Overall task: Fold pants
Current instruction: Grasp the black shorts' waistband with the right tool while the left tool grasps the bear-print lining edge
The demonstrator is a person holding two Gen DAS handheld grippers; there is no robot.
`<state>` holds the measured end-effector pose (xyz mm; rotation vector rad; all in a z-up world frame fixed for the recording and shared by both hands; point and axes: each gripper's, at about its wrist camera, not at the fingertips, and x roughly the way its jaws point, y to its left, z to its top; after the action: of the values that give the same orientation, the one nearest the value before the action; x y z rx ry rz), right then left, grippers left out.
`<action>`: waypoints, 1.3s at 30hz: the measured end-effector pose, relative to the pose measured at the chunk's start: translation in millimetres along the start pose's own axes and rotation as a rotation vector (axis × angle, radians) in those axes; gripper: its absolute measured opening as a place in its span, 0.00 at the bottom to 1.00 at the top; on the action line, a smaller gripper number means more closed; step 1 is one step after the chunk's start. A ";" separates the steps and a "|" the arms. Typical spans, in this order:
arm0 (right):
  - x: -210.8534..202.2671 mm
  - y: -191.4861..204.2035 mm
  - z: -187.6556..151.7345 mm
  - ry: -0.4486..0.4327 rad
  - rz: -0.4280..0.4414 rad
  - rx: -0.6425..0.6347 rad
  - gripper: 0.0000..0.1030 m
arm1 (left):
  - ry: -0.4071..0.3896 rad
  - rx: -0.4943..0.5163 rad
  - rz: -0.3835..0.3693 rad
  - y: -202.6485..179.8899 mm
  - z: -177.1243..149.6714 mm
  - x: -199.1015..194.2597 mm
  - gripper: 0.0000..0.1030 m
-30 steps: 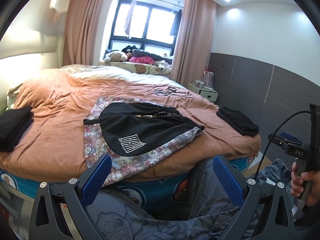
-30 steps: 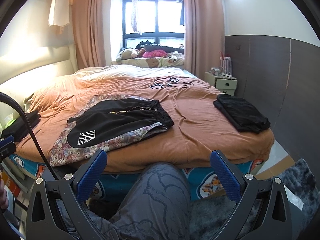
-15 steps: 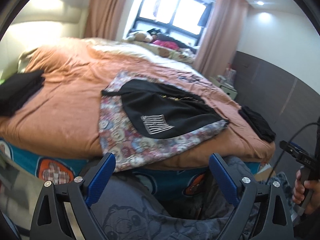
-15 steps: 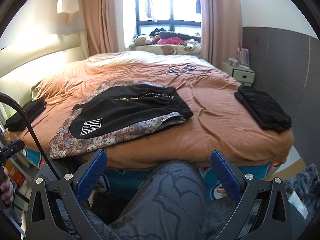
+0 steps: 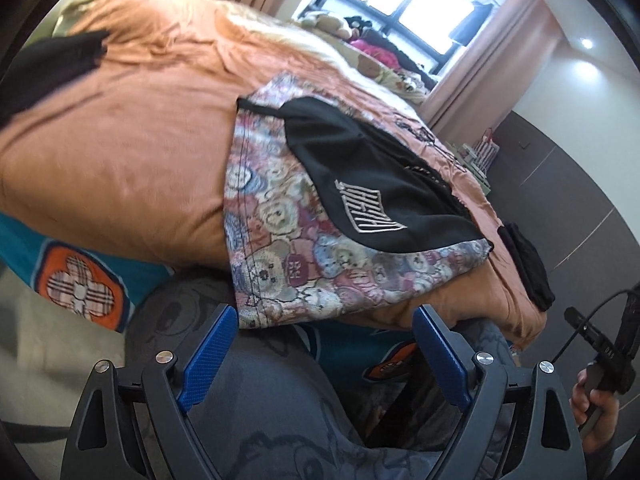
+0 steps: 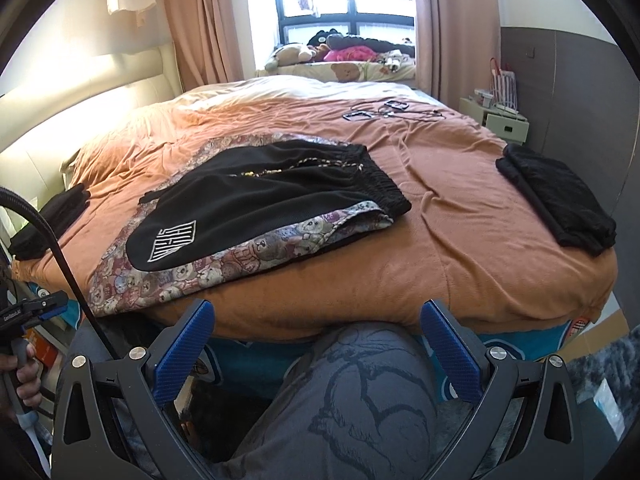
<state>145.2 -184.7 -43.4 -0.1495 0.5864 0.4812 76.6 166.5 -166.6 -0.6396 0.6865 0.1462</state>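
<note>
Black shorts (image 5: 360, 184) (image 6: 256, 200) with a white logo lie flat on bear-print pants (image 5: 276, 248) (image 6: 200, 268), spread on the orange bed cover (image 6: 440, 248). The print pants' hem hangs over the bed's near edge. My left gripper (image 5: 325, 316) sits low at that edge, just below the hem. Its jaws are closing with nothing between them. My right gripper (image 6: 318, 310) stands open and empty before the bed edge, to the right of the pants. Neither touches the cloth.
One folded black garment (image 6: 556, 200) lies at the bed's right side and another (image 6: 48, 216) at its left. The person's knee in grey printed trousers (image 6: 360, 380) is right under both grippers. Cables and glasses (image 6: 384, 110) lie farther back. A nightstand (image 6: 496, 120) stands beside the bed.
The left wrist view has dropped toward the bed edge and rolled, so the bed looks tilted. Its jaws have narrowed a little. The right gripper has come closer to the bed.
</note>
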 end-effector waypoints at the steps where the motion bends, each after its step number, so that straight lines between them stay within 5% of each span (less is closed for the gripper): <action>1: 3.4 -1.9 1.4 0.006 -0.002 0.001 1.00 | 0.005 -0.004 -0.004 2.1 1.2 3.6 0.88; 23: 61.3 -26.5 18.2 0.070 0.016 0.077 1.00 | 0.122 -0.073 -0.017 38.3 35.6 67.5 0.94; 32: 76.9 -33.2 24.2 0.072 0.045 0.093 1.00 | 0.179 -0.137 -0.120 39.7 26.4 69.5 0.86; 36: 81.2 -34.4 23.8 0.073 0.064 0.091 1.00 | 0.198 -0.168 -0.150 38.8 20.5 65.9 0.71; 38: 84.8 -37.2 24.0 0.076 0.072 0.097 1.00 | 0.206 -0.182 -0.148 39.0 17.6 64.5 0.50; 39: 87.7 -39.5 22.9 0.080 0.081 0.108 1.00 | 0.205 -0.186 -0.143 39.4 16.4 62.3 0.48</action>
<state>239.1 -178.9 -73.9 -0.0421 0.6977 0.5219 120.7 202.9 -216.0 -0.8882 0.8281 0.0118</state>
